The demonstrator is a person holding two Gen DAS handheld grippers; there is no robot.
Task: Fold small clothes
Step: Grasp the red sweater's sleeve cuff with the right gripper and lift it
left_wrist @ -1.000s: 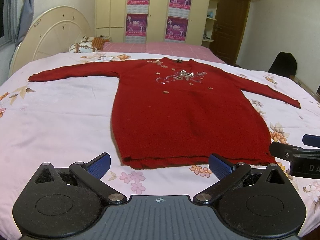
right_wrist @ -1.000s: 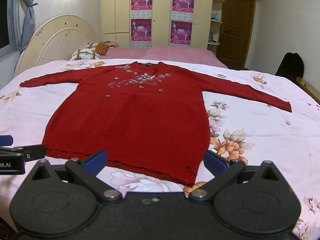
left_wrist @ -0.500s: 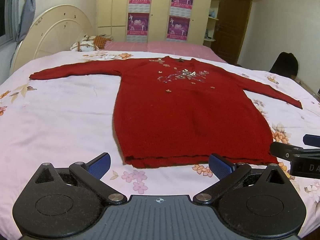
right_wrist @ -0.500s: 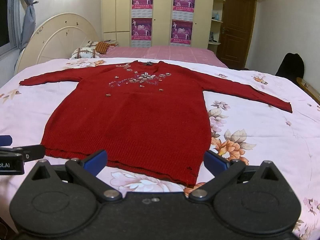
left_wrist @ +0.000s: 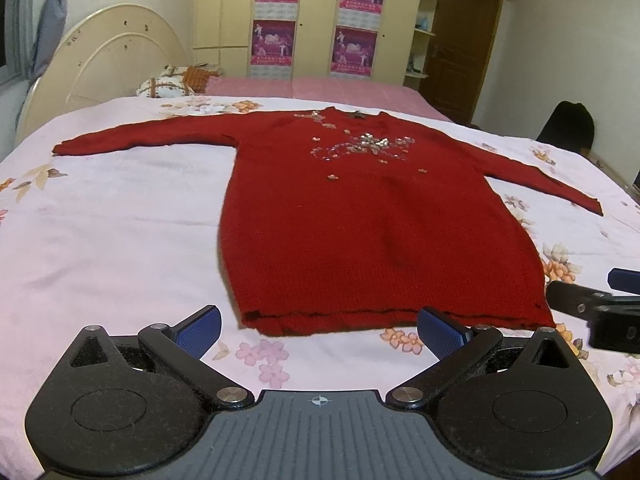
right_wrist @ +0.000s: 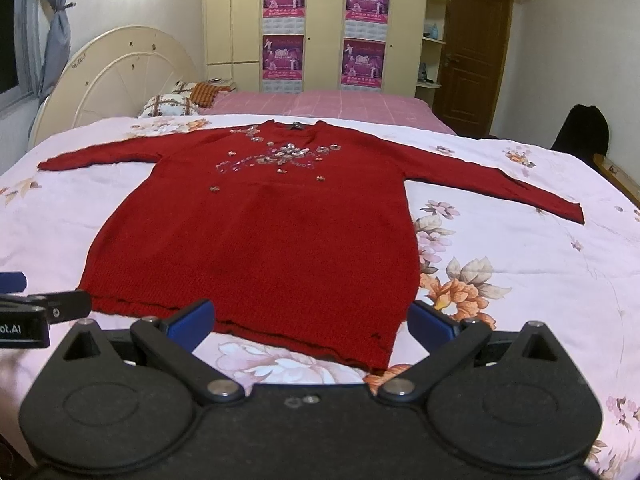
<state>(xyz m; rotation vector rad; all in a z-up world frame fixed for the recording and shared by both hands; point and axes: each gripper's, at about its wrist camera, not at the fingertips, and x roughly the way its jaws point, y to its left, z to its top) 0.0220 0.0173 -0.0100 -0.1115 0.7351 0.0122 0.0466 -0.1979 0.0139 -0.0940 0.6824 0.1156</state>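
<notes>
While both grippers sit at the near edge of the bed, there's just one garment laid out: a single red sweater (left_wrist: 372, 216) (right_wrist: 260, 232), flat on its back on the bedspread (left_wrist: 112, 232) (right_wrist: 520, 264), both long sleeves stretched out to the sides. It's a chunky-looking knit with a ribbed hem, long and straight in the body, and a spray of shiny sequin flowers (left_wrist: 364, 146) across the chest. The bedspread is smooth pale pink fabric printed with flowers.

Count of the rest: four purple posters (right_wrist: 362, 0) on the cream wardrobe doors, one arched cream headboard (left_wrist: 108, 64), a couple of patterned pillows (left_wrist: 168, 84), one brown wooden door (right_wrist: 472, 52), one dark rounded chair back (left_wrist: 566, 126) off to the right.

Left gripper (left_wrist: 320, 326) — jaws spread wide, nothing between the blue textured pads (left_wrist: 198, 326). It sits just short of the sweater's hem, not touching it as far as I can tell. Right gripper (right_wrist: 310, 318) is the same story — wide open and empty, with its pads (right_wrist: 188, 318) framing the hem's right-hand corner from in front. Each gripper's black finger also pokes into the edge of the other's view.
</notes>
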